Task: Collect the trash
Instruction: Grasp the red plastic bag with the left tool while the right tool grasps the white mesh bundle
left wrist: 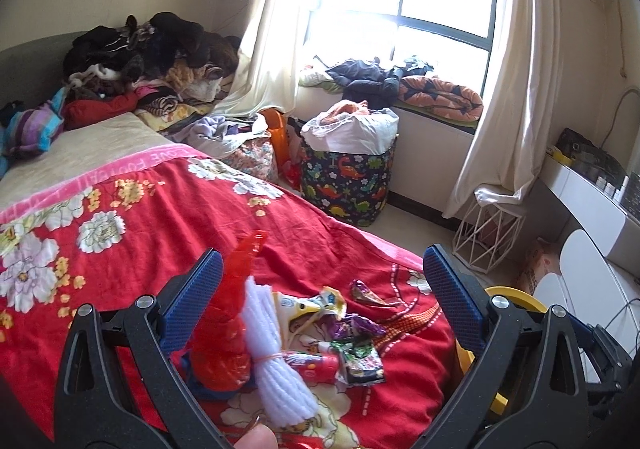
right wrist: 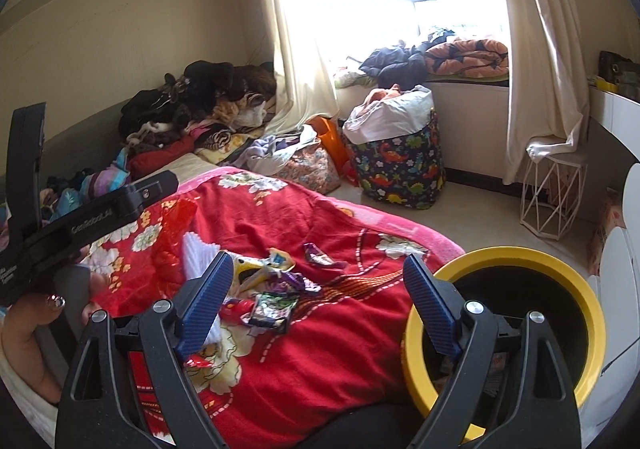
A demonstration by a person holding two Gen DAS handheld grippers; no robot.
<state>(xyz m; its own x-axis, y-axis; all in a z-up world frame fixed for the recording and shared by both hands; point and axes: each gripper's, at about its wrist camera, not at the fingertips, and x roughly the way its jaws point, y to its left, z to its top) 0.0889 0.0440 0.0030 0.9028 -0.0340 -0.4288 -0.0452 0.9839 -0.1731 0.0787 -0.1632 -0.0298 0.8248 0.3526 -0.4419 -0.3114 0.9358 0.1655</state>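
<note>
Over the red flower-printed blanket [left wrist: 168,233] on the bed, both sets of tongs hang with blue pads spread wide and nothing between them! Left tongs [left wrist: 320,289] are open above the pile: a red crinkly plastic bag [left wrist: 230,325] and a white ribbed bundle tied with a rubber band [left wrist: 276,365] lie just inside the left pad, and the scatter of purple and green candy wrappers [left wrist: 356,345] sits near the middle of the gap, on the blanket. Right tongs [right wrist: 318,289] are open too, the same wrappers [right wrist: 276,301] lying by the left pad, apart from it. Beside the bed's edge, under the right pad, stands the yellow-rimmed round black bin [right wrist: 508,313]. Across the floor, a dinosaur-print fabric basket [right wrist: 400,169] sits below the window.
</note>
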